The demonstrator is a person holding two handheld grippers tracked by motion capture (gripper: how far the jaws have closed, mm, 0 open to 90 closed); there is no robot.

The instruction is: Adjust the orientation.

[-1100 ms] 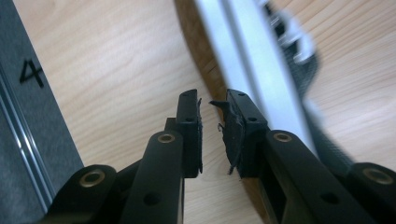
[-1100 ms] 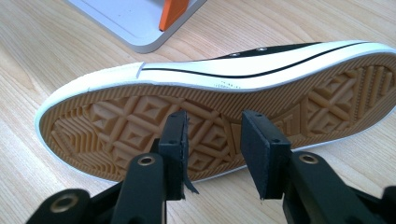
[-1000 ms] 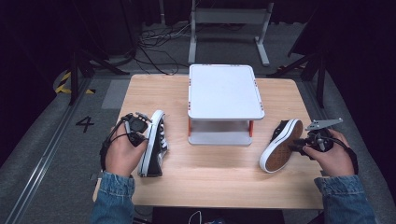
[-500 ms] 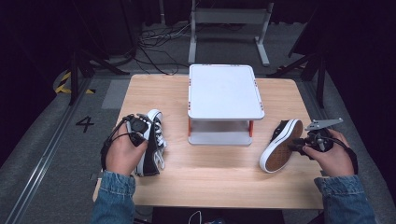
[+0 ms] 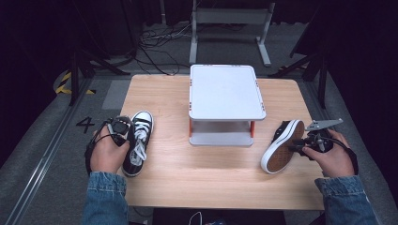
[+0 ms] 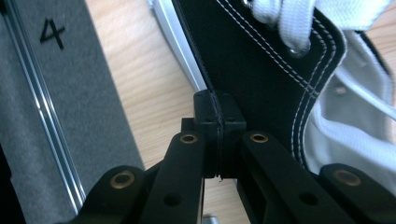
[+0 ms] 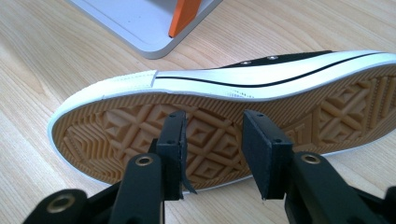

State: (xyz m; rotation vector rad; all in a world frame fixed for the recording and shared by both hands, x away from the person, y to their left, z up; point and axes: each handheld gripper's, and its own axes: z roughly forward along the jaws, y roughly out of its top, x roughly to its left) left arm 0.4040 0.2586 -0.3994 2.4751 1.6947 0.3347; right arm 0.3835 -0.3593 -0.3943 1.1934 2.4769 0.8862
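A black-and-white sneaker [image 5: 138, 140] stands upright, laces up, on the left of the wooden table [image 5: 197, 173]. My left gripper [image 5: 126, 136] is against its left side. In the left gripper view its jaws [image 6: 217, 114] have just been closing and now meet pad to pad, with nothing between them, beside the black canvas [image 6: 261, 60]. The matching sneaker [image 5: 280, 145] lies on its side at the right, tan sole [image 7: 327, 107] facing my right gripper [image 7: 212, 135]. That gripper [image 5: 296, 143] is open just short of the sole.
A white two-level stand [image 5: 225, 91] with orange posts sits mid-table toward the back; its lower corner [image 7: 140, 18] is beyond the right sneaker. Grey floor with a painted "4" [image 6: 51, 32] lies off the table's left edge.
The left sneaker has turned from lying on its side to upright and shifted slightly left. My left hand moved left and down with it. The right hand and its sneaker stayed put.
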